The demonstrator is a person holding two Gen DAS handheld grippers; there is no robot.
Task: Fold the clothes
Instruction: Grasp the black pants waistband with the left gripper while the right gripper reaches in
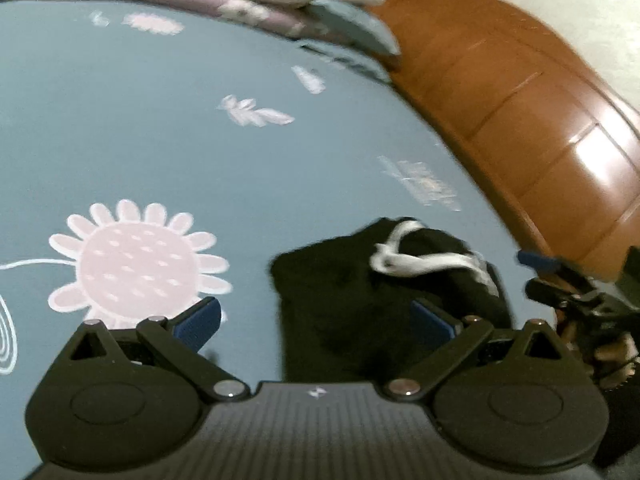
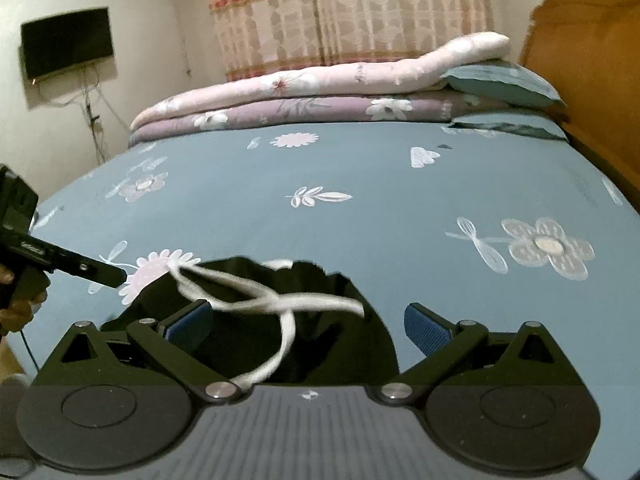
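Both claws stand with jaws spread wide and nothing between the pads: the left gripper (image 1: 316,318) and the right gripper (image 2: 308,322) hover low over the near edge of the bed.

1. Bed sheet (image 2: 360,184): blue, printed with pale flowers, flat and smooth. Folded quilts (image 2: 304,92) are stacked at the far end, against a wooden headboard (image 1: 520,92).
2. Black garment (image 2: 304,320): bunched in a heap on the sheet at the near edge, directly ahead of both grippers. Its outline is hard to read; seams and hems cannot be told apart.
3. White drawstring (image 2: 280,300): loose, looped across the top of the garment, one strand trailing toward the right gripper's body.

Likely faults:
- Pads may close on the drawstring alone; the cord would pull through and the cloth stay put.
- Gripping a bunched layer instead of an edge would lift a lump, giving an uneven fold.
- Sheet fabric may be pinched along with the garment.
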